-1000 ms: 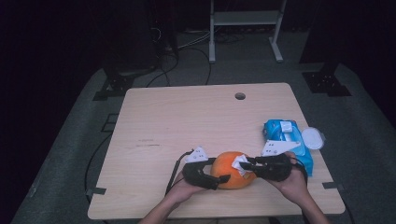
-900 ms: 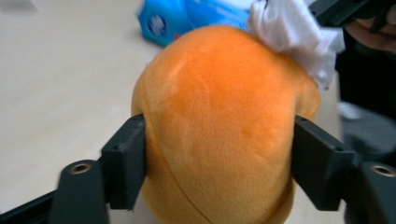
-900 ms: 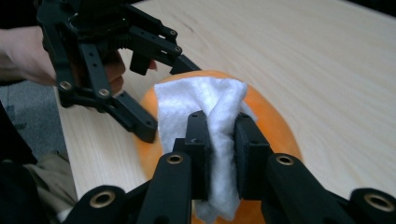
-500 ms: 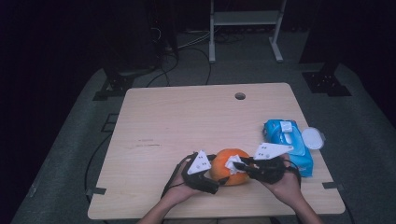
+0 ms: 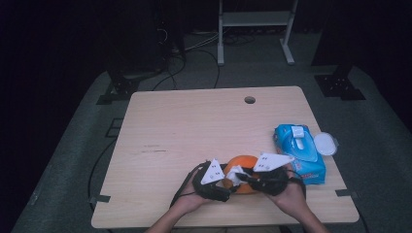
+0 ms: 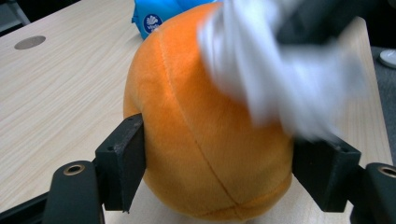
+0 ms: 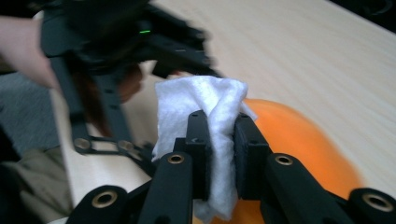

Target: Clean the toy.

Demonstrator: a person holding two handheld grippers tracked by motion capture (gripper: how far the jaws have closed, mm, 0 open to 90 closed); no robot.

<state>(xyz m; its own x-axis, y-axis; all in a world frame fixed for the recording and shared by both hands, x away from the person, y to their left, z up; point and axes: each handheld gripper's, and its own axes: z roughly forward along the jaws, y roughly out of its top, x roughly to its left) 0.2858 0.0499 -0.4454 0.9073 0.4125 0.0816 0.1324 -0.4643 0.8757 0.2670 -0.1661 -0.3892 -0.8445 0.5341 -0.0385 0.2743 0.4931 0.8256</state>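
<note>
Both grippers have slid left since a second ago. Left gripper (image 5: 224,187), jaws just closing, clamps the orange plush ball (image 6: 205,135) left of the blue wipes pack (image 5: 299,150). Right gripper (image 7: 219,154) pinches a white wipe (image 7: 205,107) against it. Soft, light, squashy; grip its sides.

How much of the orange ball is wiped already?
Done: a wipe is out of the blue pack and pinched in the right gripper. In hand: the left gripper, whose jaws have just been closing, clamps the orange ball while the wipe rubs its top. Left: how much is clean can't be told; the ball's underside sits on the table, not yet reached.
</note>
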